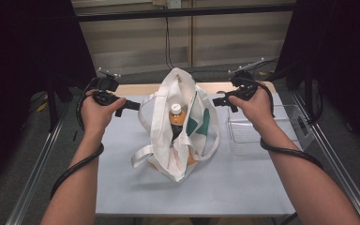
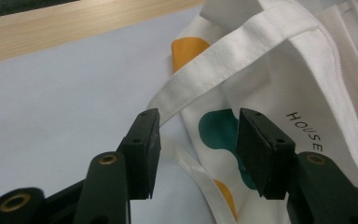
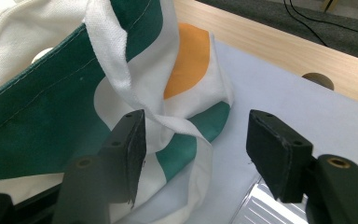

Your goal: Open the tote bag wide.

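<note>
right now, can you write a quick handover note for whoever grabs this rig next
Left gripper: open, nothing between the jaws, beside the left side of the tote bag.
Right gripper: open, holding nothing, beside the bag's right side.
Things: the white tote bag with green and orange patches stands open mid-table on the grey mat; an orange-capped bottle stands upright inside it. A clear plastic tray sits to the bag's right.
Done: bottle is in the bag, both handles loose.
Left: probably taking the bag's handles or lifting it; neither is gripped yet.

You look down from above the near edge; both gripper cameras sit close, facing the shared tote bag (image 1: 178,126) from its left and right.
</note>
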`<state>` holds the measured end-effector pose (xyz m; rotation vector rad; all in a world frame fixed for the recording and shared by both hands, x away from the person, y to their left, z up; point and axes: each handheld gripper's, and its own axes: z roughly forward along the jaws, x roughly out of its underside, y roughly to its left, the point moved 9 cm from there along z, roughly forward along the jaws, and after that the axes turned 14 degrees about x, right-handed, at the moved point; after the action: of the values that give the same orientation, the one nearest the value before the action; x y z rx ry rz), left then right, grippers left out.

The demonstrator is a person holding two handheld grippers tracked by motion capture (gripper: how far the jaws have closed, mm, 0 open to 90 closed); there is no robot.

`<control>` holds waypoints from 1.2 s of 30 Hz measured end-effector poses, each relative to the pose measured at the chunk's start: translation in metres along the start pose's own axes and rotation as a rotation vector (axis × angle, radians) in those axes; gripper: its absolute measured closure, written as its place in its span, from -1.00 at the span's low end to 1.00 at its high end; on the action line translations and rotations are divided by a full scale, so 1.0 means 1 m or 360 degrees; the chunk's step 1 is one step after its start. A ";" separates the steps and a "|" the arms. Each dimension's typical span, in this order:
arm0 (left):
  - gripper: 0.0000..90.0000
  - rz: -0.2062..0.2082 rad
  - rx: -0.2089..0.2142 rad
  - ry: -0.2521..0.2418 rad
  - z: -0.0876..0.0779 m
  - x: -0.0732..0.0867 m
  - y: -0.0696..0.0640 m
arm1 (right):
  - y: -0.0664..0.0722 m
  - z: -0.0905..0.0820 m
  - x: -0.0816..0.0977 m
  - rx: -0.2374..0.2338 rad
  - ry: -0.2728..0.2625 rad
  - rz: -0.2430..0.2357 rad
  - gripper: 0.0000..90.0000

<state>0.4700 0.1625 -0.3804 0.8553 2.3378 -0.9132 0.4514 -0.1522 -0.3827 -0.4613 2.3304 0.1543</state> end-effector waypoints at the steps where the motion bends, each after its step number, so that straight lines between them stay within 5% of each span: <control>1: 0.10 -0.0012 -0.0005 -0.0017 0.001 -0.001 -0.001 | 0.000 0.000 -0.001 -0.0002 -0.0001 0.0004 -0.16; 36: 0.08 0.0054 0.0042 0.0036 0.013 -0.013 -0.020 | 0.025 -0.015 -0.036 -0.0062 -0.0070 0.0034 -0.34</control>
<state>0.4672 0.1368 -0.3722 0.9173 2.3282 -0.9270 0.4564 -0.1225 -0.3477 -0.4478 2.2935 0.2186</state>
